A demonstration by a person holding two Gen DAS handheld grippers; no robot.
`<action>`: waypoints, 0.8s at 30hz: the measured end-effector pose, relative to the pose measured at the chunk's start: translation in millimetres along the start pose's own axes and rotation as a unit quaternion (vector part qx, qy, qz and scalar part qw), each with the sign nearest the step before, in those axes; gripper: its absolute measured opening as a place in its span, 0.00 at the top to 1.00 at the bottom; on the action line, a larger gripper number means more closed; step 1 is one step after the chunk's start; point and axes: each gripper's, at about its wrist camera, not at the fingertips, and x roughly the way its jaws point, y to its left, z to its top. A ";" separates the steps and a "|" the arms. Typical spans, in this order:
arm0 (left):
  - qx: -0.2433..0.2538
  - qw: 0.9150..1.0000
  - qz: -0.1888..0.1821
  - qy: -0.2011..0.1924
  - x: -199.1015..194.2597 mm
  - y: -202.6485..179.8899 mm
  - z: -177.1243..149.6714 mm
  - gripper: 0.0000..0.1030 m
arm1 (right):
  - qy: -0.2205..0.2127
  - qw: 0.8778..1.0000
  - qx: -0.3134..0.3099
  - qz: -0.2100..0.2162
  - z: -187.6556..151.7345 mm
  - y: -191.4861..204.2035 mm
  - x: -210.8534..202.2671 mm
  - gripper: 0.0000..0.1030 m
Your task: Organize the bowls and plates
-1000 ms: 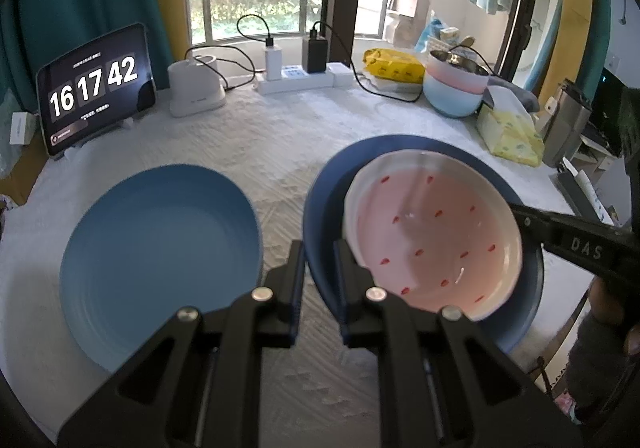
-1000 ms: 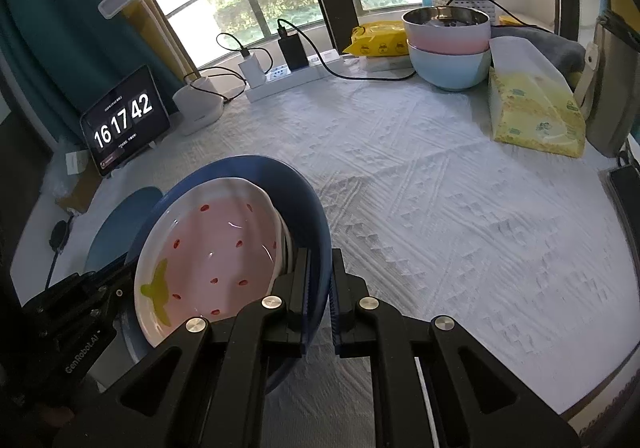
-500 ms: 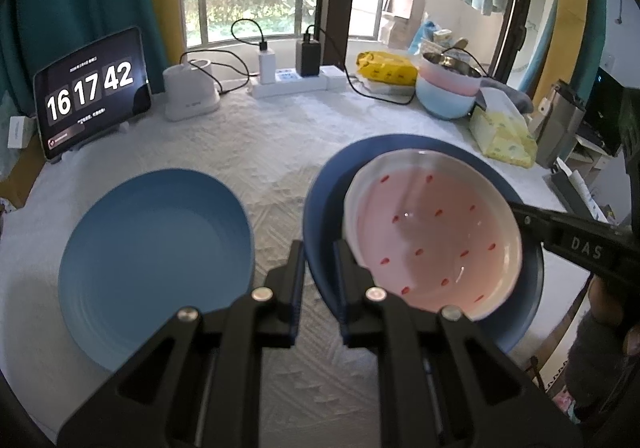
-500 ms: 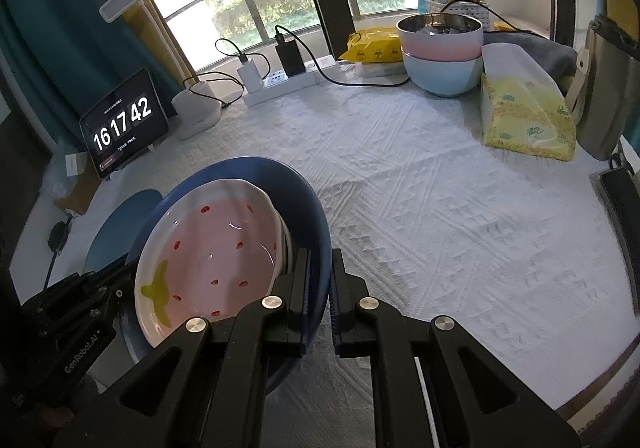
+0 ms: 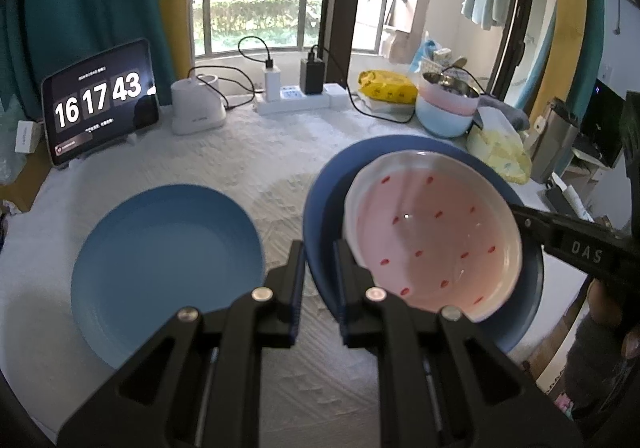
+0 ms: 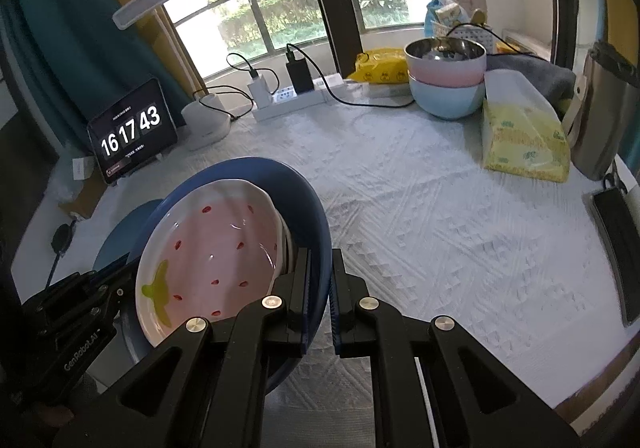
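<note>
Both claws pinch opposite rims of the dark blue plate (image 5: 320, 208) — left gripper (image 5: 318, 280), right gripper (image 6: 320, 288) — steadying the strawberry dish (image 5: 432, 232) at frame centre; likely bound for the light blue plate (image 5: 168, 264) lower left.

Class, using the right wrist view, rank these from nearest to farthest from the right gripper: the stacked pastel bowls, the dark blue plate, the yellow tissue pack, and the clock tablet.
1. dark blue plate: clamped in the right gripper, front left.
2. yellow tissue pack: right side, mid table.
3. clock tablet and stacked pastel bowls: far left and far right; too close to call.
</note>
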 end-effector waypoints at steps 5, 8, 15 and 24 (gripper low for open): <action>-0.002 1.000 0.000 -0.010 -6.4 5.9 4.2 0.88 | -0.006 1.000 -0.004 0.000 3.2 7.5 -4.0 0.91; -0.005 1.000 0.001 -0.014 -9.0 11.0 6.3 0.88 | -0.010 1.000 -0.008 0.001 6.4 13.1 -5.6 0.91; -0.018 1.000 -0.001 -0.025 -15.7 26.2 10.5 0.88 | -0.013 1.000 -0.018 0.001 11.9 29.4 -3.6 0.91; -0.027 0.999 0.004 -0.038 -25.6 47.5 14.7 0.88 | -0.019 0.999 -0.028 0.005 17.9 52.2 -1.6 0.90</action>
